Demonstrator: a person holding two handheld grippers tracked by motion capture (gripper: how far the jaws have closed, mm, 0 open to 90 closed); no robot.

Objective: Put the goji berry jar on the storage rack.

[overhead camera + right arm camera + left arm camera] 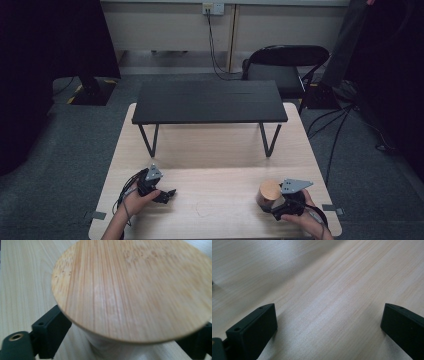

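A round jar point(269, 196) with a bamboo lid point(132, 287) stands near the front right of the light wooden table point(215, 150). My right gripper point(273, 202) reaches it from the right. In the right gripper view my right gripper point(132, 341) has its black jaws on either side of the pale jar body under the lid, against its sides. My left gripper point(170, 192) rests low over the front left of the table, held in a hand. In the left gripper view my left gripper point(329, 320) stands wide open over bare wood with nothing between the jaws.
A low black shelf point(207, 102) on thin metal legs stands across the back half of the table. Behind the table are a black folding chair point(285, 65) and cables point(330, 125) on the grey carpet. Bare wood lies between the two grippers.
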